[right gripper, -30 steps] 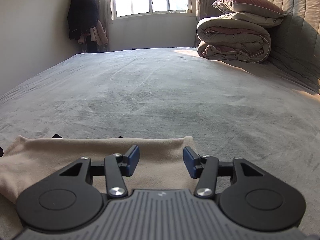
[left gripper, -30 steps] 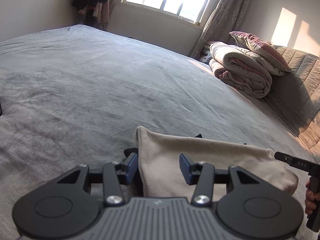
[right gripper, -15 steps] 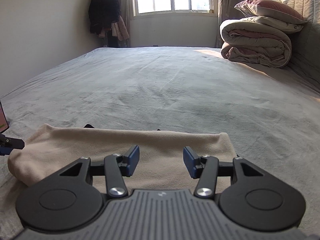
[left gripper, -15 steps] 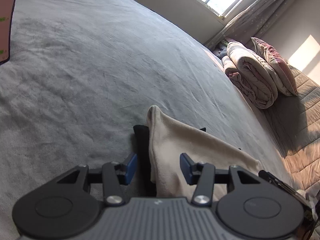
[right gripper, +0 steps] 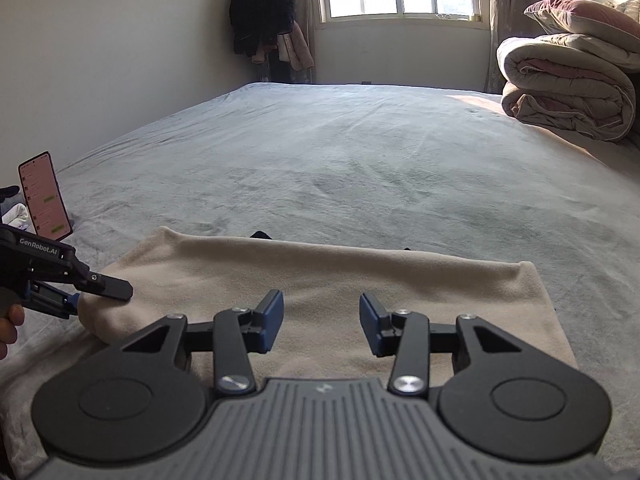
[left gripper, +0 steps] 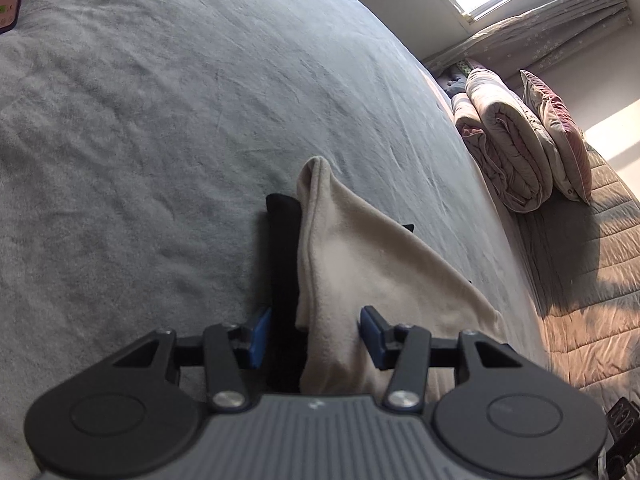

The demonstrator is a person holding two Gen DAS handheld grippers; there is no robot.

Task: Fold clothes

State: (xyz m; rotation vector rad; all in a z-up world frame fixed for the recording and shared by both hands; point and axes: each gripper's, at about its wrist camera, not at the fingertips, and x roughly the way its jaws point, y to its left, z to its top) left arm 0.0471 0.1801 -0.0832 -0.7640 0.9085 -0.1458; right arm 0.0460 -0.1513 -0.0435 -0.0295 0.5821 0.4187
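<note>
A folded beige garment lies on the grey bed, with a black layer showing under its left edge in the left wrist view. My left gripper is open, its fingers straddling the beige garment's left edge. It also shows in the right wrist view at the garment's left end. My right gripper is open and empty, just above the garment's near middle.
A rolled quilt with a pillow on it sits at the bed's far right by a quilted headboard. A lit phone stands at the bed's left edge. Dark clothes hang beside the window.
My left gripper has swung and tilted down over the garment's left edge, bringing the black layer into view. My right gripper has drawn back slightly; more of the garment shows before it.
</note>
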